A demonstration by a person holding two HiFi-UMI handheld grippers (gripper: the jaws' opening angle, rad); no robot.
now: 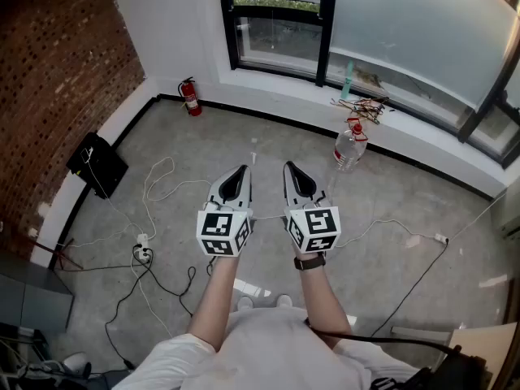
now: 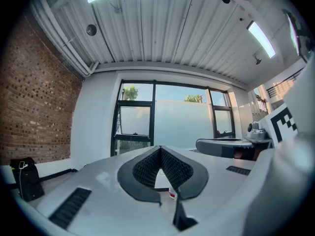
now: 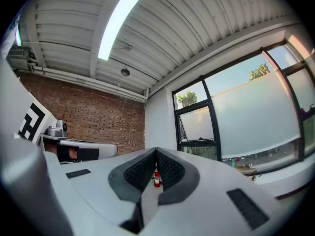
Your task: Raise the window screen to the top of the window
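The window [image 1: 325, 23] has black frames and runs along the far wall above a white sill. A wide pale frosted screen [image 1: 406, 31] covers its right part, and the same screen [image 2: 179, 124] shows straight ahead in the left gripper view. In the right gripper view the screen [image 3: 256, 117] is at the right. My left gripper [image 1: 240, 171] and right gripper [image 1: 290, 167] are held side by side at mid-floor, pointing level toward the window and well short of it. Both are shut with nothing between the jaws: the left gripper [image 2: 160, 149] and the right gripper [image 3: 156, 151] each show pads meeting at the tips.
A red fire extinguisher [image 1: 189, 96] stands in the left corner by the brick wall. A water bottle [image 1: 349, 146] stands on the floor below the sill, which carries tangled cables [image 1: 361, 108]. A black bag [image 1: 97, 165], a power strip [image 1: 142, 250] and loose cords lie on the floor.
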